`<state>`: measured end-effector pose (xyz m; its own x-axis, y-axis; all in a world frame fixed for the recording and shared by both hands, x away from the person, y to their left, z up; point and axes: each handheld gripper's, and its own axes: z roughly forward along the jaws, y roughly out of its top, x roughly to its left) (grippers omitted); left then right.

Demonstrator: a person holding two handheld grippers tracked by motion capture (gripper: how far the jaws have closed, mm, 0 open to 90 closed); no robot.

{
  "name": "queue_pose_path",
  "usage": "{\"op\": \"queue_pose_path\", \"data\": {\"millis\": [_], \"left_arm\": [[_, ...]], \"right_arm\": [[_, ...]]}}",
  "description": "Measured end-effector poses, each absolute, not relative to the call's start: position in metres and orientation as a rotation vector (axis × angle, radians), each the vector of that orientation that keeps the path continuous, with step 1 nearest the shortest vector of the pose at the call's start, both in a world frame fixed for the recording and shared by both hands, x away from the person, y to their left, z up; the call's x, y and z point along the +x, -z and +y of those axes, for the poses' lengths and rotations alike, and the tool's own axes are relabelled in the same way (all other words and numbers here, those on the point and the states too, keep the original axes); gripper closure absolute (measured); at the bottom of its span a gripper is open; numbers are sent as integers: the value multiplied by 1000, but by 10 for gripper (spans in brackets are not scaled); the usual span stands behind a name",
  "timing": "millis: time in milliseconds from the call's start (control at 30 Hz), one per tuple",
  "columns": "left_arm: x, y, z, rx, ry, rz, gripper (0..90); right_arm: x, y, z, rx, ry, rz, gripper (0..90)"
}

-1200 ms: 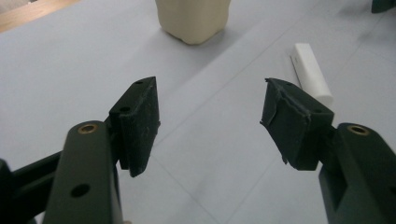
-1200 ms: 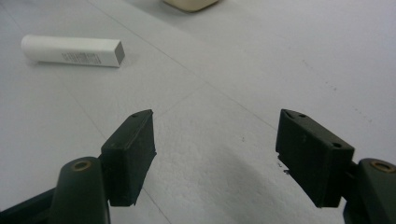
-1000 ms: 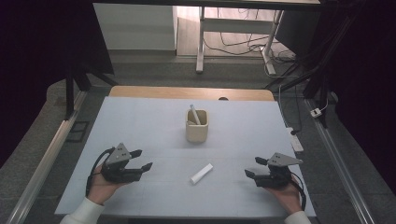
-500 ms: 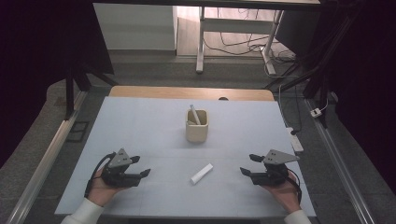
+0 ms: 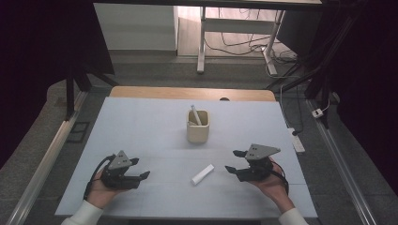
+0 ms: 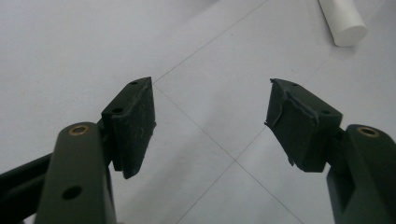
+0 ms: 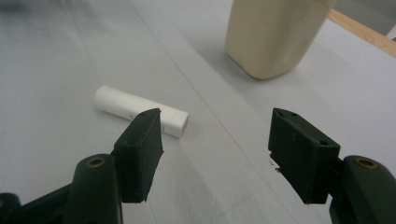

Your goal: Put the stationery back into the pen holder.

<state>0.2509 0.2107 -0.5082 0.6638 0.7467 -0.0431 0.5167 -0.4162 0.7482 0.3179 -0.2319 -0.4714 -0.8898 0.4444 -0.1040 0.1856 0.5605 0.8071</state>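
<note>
Right tool (image 5: 231, 161) now nearer white tube (image 5: 202, 174), jaws wide (just narrowed), empty, left tool (image 5: 140, 168) open, empty

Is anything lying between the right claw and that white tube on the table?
Nothing visible. Bare table separates the right claw from the white tube; the beige cup stands farther back, off that line.

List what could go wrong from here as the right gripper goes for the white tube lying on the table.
1. The white tube lies on its side on the smooth table; a nudge from one jaw of the open right gripper could likely roll it away.
2. The cup stands upright behind it, already holding a tube; a clumsy drop might tip it.
3. The open left gripper rests close by and could get in the way.
</note>
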Motion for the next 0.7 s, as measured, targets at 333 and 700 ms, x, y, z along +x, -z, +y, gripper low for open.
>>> {"op": "queue_pose_path", "data": {"millis": [333,700], "left_arm": [[250,508,214,2109,-396,984,320],[249,509,217,2097,-398,995,318]], "right_arm": [[325,474,-201,378,-1212,2618,343],[328,469,-173,215,-1108,2708,337]]}}
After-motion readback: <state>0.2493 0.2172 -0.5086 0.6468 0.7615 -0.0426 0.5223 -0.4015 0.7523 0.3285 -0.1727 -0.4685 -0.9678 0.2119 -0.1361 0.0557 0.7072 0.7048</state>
